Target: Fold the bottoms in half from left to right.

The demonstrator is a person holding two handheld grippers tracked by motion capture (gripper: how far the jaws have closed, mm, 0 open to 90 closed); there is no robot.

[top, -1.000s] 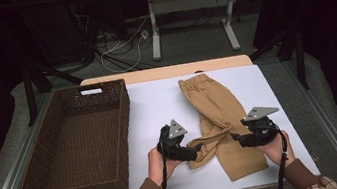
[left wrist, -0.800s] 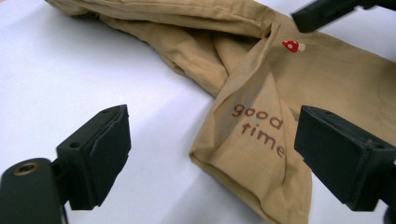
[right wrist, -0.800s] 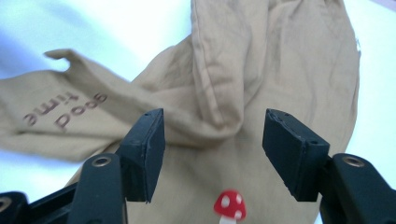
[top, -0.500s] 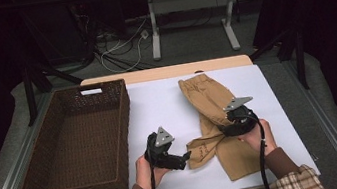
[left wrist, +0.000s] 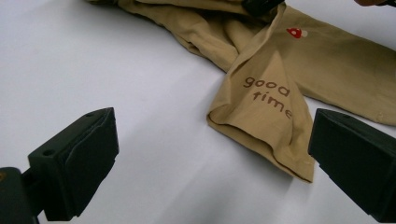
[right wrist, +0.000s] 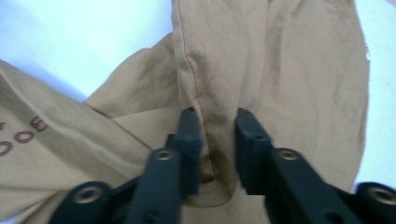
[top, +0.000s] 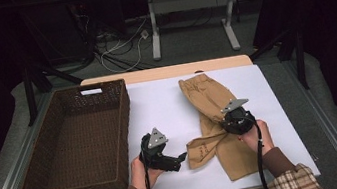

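Folding tan trousers on the white table

Right gripper (right wrist: 214,140) just closing, pinching a ridge of trousers (top: 215,118) cloth at mid-leg, toward the table's (top: 157,101) right edge, to pin or lift the fold. Left gripper (left wrist: 210,163) just opening, jaws wide and empty near the front edge, short of the folded-over cuff marked "good time" (left wrist: 268,95). Wicker basket (top: 74,139) waiting at the left edge, presumably for the folded garment.

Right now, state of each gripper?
Left gripper: jaws just opened wide, holding nothing.
Right gripper: jaws just closed, pinching a fold of the tan trousers.
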